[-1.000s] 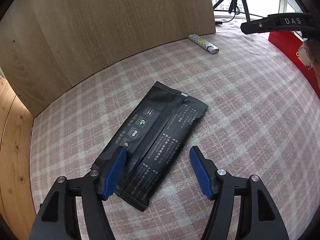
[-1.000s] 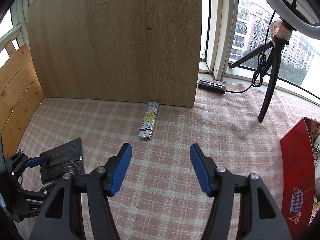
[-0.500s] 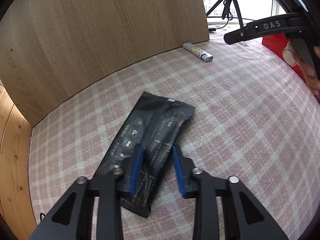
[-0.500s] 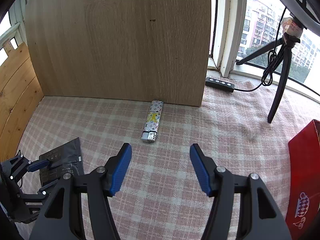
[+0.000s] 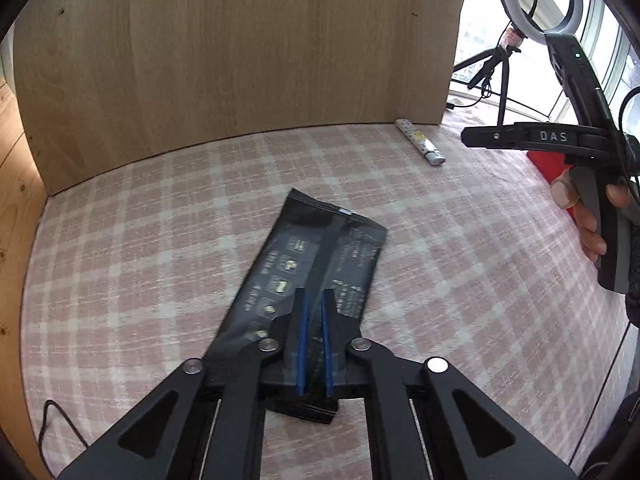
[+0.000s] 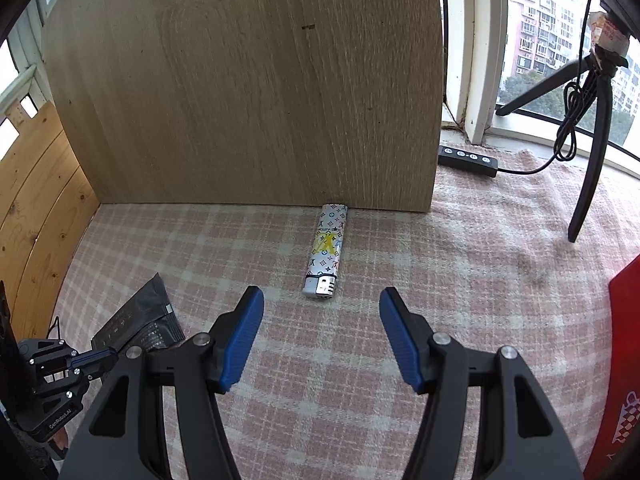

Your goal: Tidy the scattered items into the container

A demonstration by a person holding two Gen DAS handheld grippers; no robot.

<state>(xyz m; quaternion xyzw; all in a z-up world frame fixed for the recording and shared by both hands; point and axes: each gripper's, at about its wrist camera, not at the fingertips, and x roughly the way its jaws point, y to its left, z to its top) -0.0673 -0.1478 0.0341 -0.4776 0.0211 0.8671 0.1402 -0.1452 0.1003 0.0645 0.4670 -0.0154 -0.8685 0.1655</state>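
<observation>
Where the left gripper (image 5: 313, 300) meets the black sachet (image 5: 320, 248), its blue pads (image 5: 303, 340) stand narrow and pinch the near end of the flat packet along its central seam; the reading of the jaws shows them easing slightly apart, yet the sachet remains between them and in contact. The far end of the sachet extends ahead of the fingers over the pink checked cloth (image 5: 140, 260); whether that end touches the cloth cannot be told. In the right wrist view the same sachet (image 6: 138, 320) appears at lower left, with the left gripper (image 6: 100, 358) clamped on its near edge. The right gripper (image 6: 321, 314) stands wide with nothing between its jaws, above the cloth (image 6: 460, 288) and just short of the patterned lighter (image 6: 328, 254). The lighter lies flat, its metal head toward the gripper and its far end touching the foot of the upright wooden panel (image 6: 248, 92). A hand (image 5: 588, 216) holds the right gripper's grey grip at the right edge of the left wrist view. The red container (image 6: 628, 360) lies at the right margin, well apart from both items. A black tripod (image 6: 592, 128) and a cabled control unit (image 6: 468, 160) stand beyond the panel, near the window.
</observation>
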